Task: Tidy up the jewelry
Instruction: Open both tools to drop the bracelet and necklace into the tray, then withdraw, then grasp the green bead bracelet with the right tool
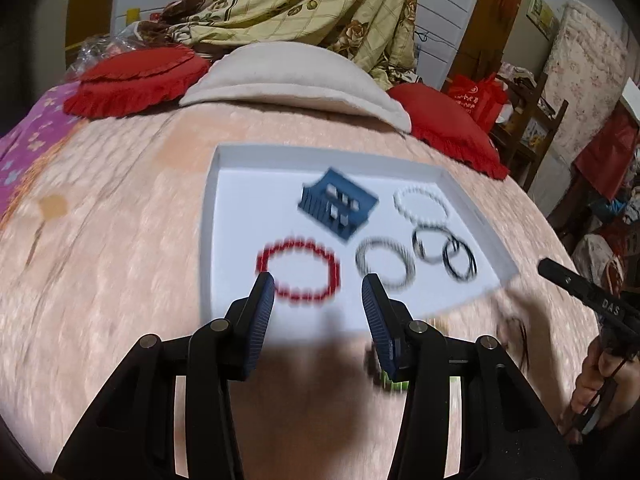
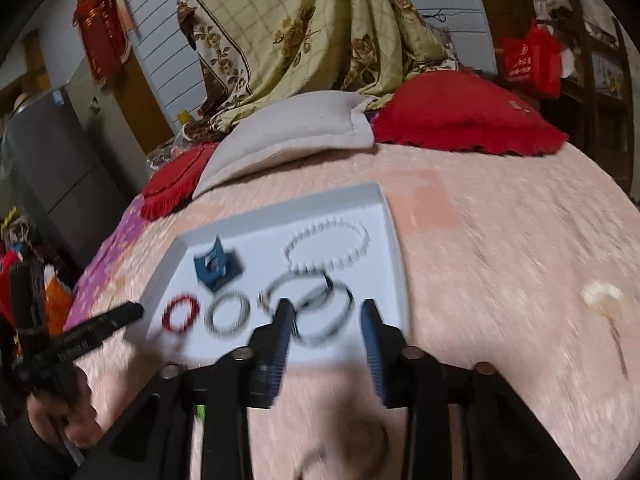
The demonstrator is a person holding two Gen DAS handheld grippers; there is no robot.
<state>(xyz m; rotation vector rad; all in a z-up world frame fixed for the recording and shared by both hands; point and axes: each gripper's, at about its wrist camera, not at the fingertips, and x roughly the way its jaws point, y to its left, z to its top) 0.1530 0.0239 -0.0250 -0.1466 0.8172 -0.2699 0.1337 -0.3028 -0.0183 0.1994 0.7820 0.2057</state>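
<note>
A white tray (image 1: 236,240) lies on the pink bedspread and holds a red bead bracelet (image 1: 299,267), a grey-black bracelet (image 1: 385,264), a white bead bracelet (image 1: 421,205), two dark rings (image 1: 444,254) and a blue ring holder (image 1: 338,204). My left gripper (image 1: 318,289) is open and empty, hovering over the red bracelet at the tray's near edge. My right gripper (image 2: 327,311) is open and empty above the dark bangles (image 2: 320,308). The tray (image 2: 384,216) and red bracelet (image 2: 180,313) show in the right wrist view too. Both views are motion-blurred.
Red fringed cushions (image 1: 132,80) and a cream pillow (image 1: 296,76) lie at the bed's far end under a hanging floral cloth (image 1: 312,4). A small cream hair clip (image 2: 602,300) lies on the bedspread to the right of the tray. Furniture and red bags stand at the right.
</note>
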